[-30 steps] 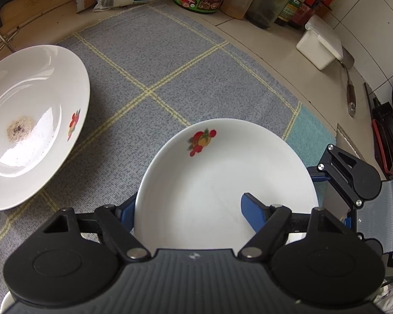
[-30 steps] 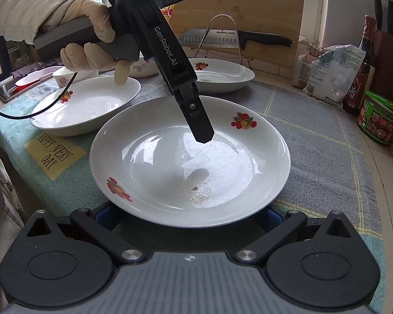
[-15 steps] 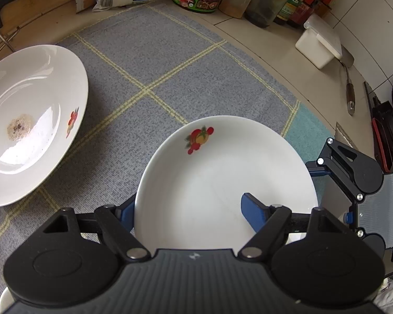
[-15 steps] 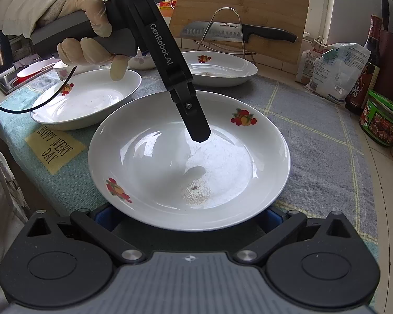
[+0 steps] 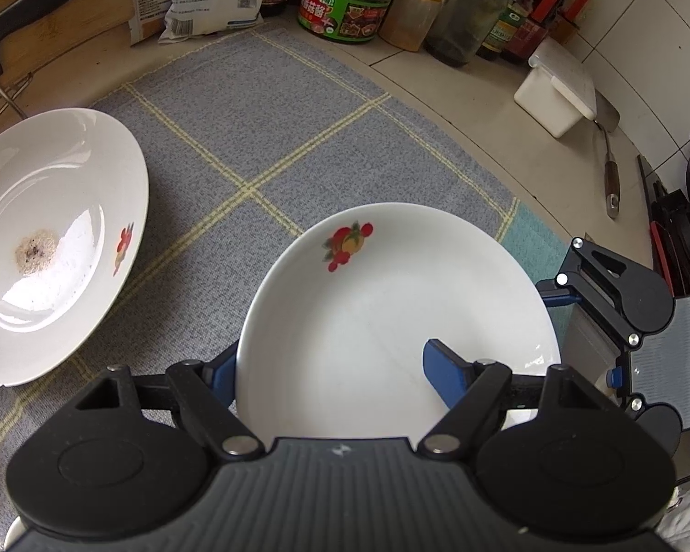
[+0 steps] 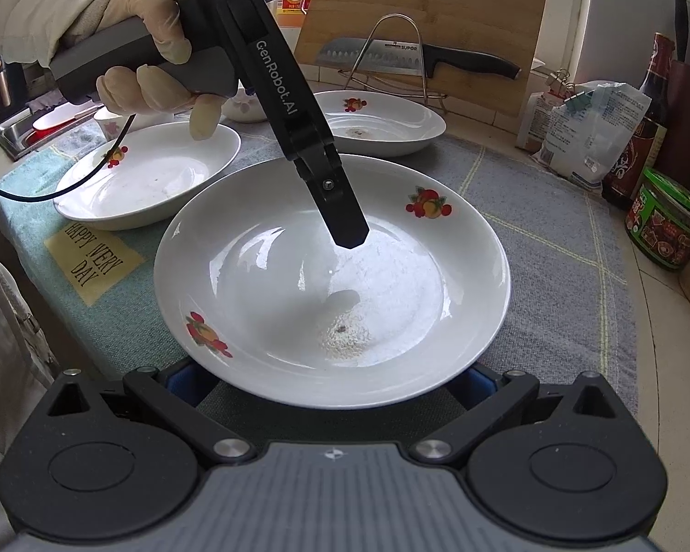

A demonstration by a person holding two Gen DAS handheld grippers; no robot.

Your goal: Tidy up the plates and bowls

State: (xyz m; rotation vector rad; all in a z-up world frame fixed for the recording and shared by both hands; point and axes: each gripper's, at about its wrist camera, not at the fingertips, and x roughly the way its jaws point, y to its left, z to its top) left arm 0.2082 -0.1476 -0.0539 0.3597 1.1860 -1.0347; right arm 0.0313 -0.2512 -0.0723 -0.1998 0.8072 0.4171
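A white deep plate with fruit prints point(image 5: 391, 303) point(image 6: 437, 285) lies on the grey checked mat point(image 5: 299, 138). My left gripper point(image 5: 326, 359) stands open astride its rim. One blue pad is behind the rim, and the other finger point(image 6: 340, 211) hangs just above the plate's middle without touching it. My right gripper point(image 6: 331, 382) is at the opposite edge, jaws spread wide, with both blue pads tucked under the rim and their tips hidden. In the left wrist view its linkage point(image 5: 616, 294) shows at the plate's right side.
A second plate with a crumb stain point(image 5: 46, 253) point(image 6: 382, 124) sits farther back, a third point(image 6: 152, 175) to the left under a gloved hand point(image 6: 156, 92). A knife on a wire rack point(image 6: 418, 57), jars, a green tub point(image 5: 349, 0) and a white box point(image 5: 556, 87) line the counter.
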